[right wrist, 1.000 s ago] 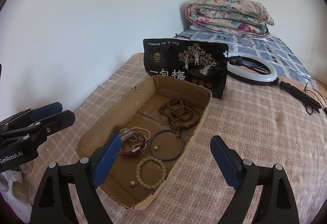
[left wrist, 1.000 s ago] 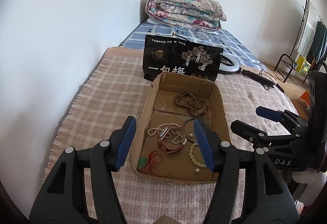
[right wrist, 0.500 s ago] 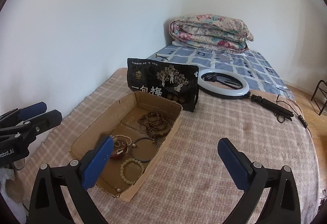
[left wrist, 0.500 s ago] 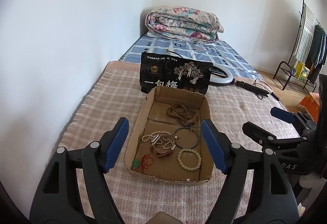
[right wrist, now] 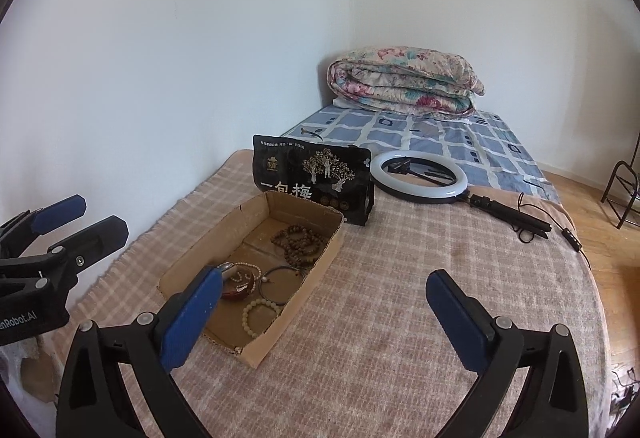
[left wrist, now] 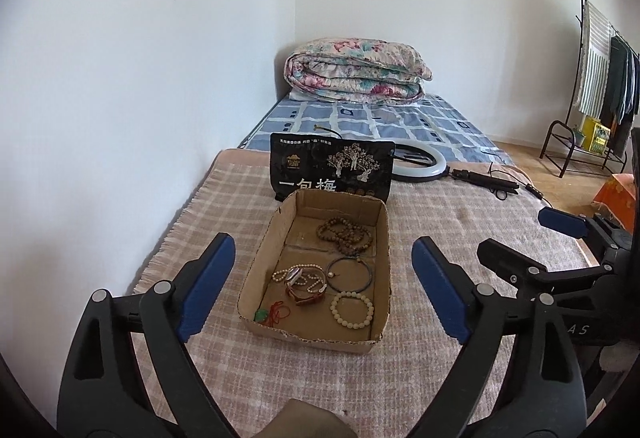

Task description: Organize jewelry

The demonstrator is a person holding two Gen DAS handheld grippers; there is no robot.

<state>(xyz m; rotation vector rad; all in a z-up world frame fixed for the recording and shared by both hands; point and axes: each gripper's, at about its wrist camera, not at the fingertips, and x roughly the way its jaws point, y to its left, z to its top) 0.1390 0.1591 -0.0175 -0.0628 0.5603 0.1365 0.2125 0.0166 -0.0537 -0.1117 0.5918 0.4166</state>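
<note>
Jewelry in box | left gripper opening, empty, tilted down

Left gripper, right gripper — black frames, blue pads, silver screws, white lettering.

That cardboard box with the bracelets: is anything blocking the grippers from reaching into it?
Nothing visible does. The cardboard box is open-topped. The left gripper, jaws opening, and the open right gripper hang empty above the plaid blanket; only the box's low walls surround the jewelry.

Beaded bracelets and bangle lie inside cardboard box.
</note>
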